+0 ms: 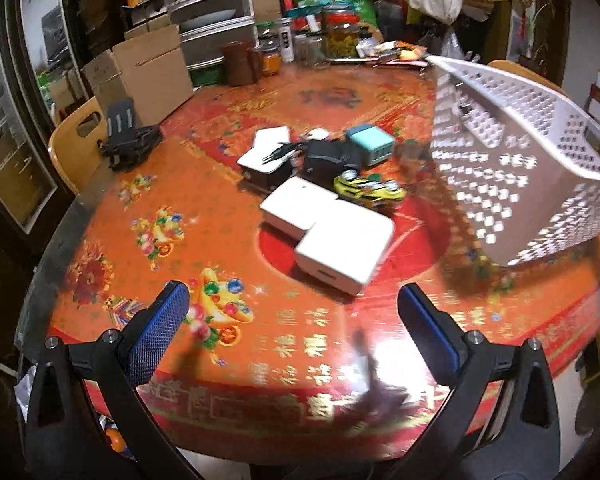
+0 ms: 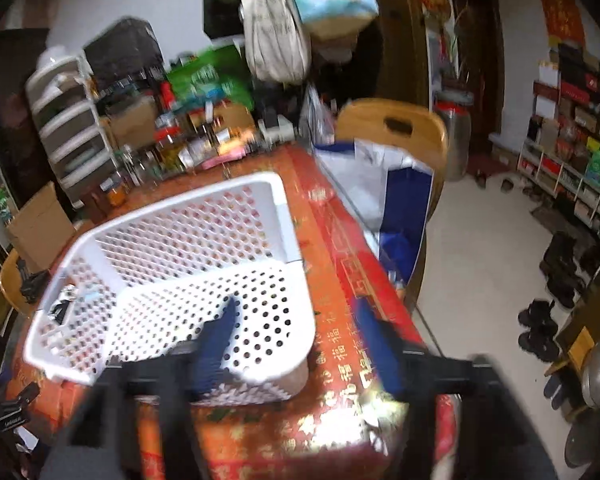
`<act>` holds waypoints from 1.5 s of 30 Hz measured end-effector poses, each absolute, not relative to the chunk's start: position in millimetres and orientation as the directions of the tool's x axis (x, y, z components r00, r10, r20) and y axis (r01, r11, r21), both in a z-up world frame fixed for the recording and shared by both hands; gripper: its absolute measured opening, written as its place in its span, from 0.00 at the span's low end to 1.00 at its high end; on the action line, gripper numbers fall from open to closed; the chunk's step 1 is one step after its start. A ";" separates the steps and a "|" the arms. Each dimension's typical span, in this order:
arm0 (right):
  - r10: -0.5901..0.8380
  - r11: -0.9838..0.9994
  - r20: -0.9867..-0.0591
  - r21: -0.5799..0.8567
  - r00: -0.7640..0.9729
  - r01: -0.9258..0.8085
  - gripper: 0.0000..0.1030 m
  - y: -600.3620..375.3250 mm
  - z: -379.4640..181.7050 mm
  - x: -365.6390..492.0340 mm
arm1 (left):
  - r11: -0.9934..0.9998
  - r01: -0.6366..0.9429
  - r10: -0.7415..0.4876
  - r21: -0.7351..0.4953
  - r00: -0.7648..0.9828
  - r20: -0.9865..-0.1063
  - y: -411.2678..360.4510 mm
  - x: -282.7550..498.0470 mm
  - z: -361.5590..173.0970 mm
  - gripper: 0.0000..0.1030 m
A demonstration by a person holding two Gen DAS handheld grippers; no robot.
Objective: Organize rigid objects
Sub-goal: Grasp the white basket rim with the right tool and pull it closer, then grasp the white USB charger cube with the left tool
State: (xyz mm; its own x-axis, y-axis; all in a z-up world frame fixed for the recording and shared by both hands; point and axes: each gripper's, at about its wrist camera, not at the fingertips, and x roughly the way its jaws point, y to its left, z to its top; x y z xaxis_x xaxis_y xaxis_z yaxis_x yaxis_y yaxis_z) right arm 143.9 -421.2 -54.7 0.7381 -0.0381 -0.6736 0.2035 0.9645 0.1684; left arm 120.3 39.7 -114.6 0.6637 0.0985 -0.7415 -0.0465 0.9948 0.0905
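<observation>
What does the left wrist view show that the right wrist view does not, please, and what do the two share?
Only the left wrist view shows the cluster of items to sort: three white boxes, a yellow toy car, a teal block, and the open left hand-held gripper.

Only the right wrist view shows the basket's inside, the floor with shoes, and the open right hand-held gripper over the basket's near wall.

Both show the white perforated basket and the red patterned table.
</observation>
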 end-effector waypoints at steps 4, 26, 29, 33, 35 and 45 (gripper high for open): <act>-0.020 0.967 -0.716 0.163 0.698 0.194 0.22 -424.6 -74.8 177.1 | 0.998 -0.017 0.057 0.060 0.639 -0.767 39.4 132.8 -131.0 1.00; -0.007 0.977 -0.734 0.138 0.679 0.160 0.15 -407.5 -89.0 198.2 | 1.000 -0.003 0.021 0.023 0.586 -0.810 15.0 193.6 -165.0 0.66; -0.006 0.978 -0.734 0.138 0.679 0.158 0.15 -407.5 -88.9 198.4 | 0.998 0.007 0.043 0.059 0.594 -0.803 10.4 188.1 -162.7 0.63; 0.001 0.977 -0.731 0.146 0.682 0.156 0.15 -407.8 -89.2 198.4 | 0.993 0.009 0.084 0.114 0.619 -0.781 5.9 177.3 -156.2 0.59; 0.001 0.977 -0.730 0.147 0.684 0.155 0.15 -407.6 -89.4 198.0 | 0.991 0.003 0.104 0.137 0.637 -0.764 6.4 172.7 -151.3 0.58; 0.003 0.976 -0.730 0.150 0.684 0.156 0.15 -407.8 -89.2 197.3 | 0.997 0.026 0.037 0.074 0.676 -0.736 17.7 158.8 -140.2 0.55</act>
State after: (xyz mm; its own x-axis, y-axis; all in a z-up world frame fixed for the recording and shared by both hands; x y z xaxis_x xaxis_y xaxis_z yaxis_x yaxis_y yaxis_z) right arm 197.3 -407.8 -89.2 0.6839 0.0028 -0.7295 0.1555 0.9764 0.1496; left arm 158.8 17.7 -140.2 0.6758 0.0367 -0.7362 0.0264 0.9969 0.0739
